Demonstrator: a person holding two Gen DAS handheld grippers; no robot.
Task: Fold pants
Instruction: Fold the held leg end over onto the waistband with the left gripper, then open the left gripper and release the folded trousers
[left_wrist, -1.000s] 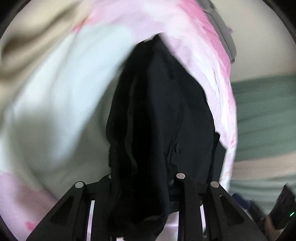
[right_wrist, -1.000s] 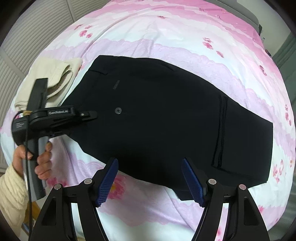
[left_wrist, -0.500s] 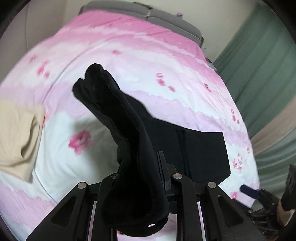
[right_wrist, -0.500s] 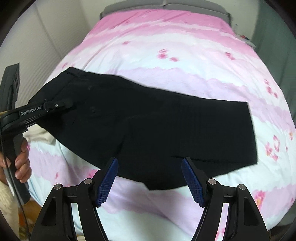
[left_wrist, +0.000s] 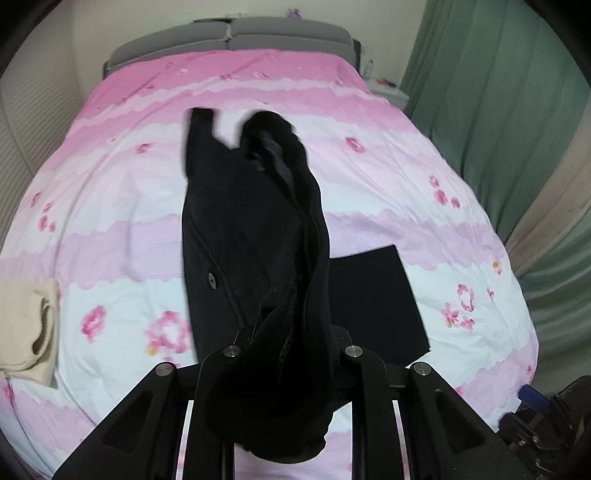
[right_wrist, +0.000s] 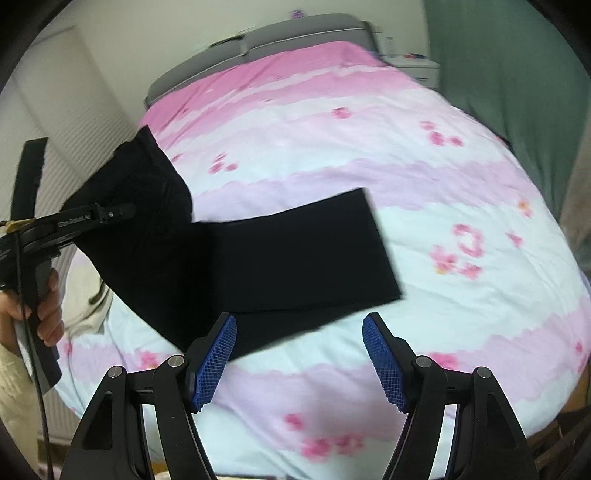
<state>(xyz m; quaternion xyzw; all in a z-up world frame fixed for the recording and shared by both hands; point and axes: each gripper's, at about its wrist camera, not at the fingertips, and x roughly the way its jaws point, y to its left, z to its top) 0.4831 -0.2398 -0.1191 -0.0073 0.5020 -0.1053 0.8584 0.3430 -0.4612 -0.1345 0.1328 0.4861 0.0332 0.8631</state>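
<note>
One pair of black pants (right_wrist: 258, 258) is in play, partly lifted off the bed (right_wrist: 461, 177): the leg end lies flat on the pink floral cover (left_wrist: 369, 206), while the waist end is raised in the air at the left. The left hand-held gripper (left_wrist: 291, 354) is clamped on that bunched waist fabric — in its own view the cloth spills over and between its two black fingers, and one small round button (left_wrist: 211, 279) shows on the hanging panel. Seen from the right wrist view, the left hand-held gripper (right_wrist: 122, 211) carries white lettering along its side, too blurred to read for certain. The person's left hand (right_wrist: 44, 302) grips its handle. The right hand-held gripper (right_wrist: 299, 354) hangs above the near edge of the pants with its two blue-padded fingers (right_wrist: 214, 354) spread apart, holding nothing. One beige garment (left_wrist: 26, 328) lies on the bed at the left edge. One grey headboard (left_wrist: 236, 37) stands at the far end, and green curtains (left_wrist: 498, 92) hang on the right.
</note>
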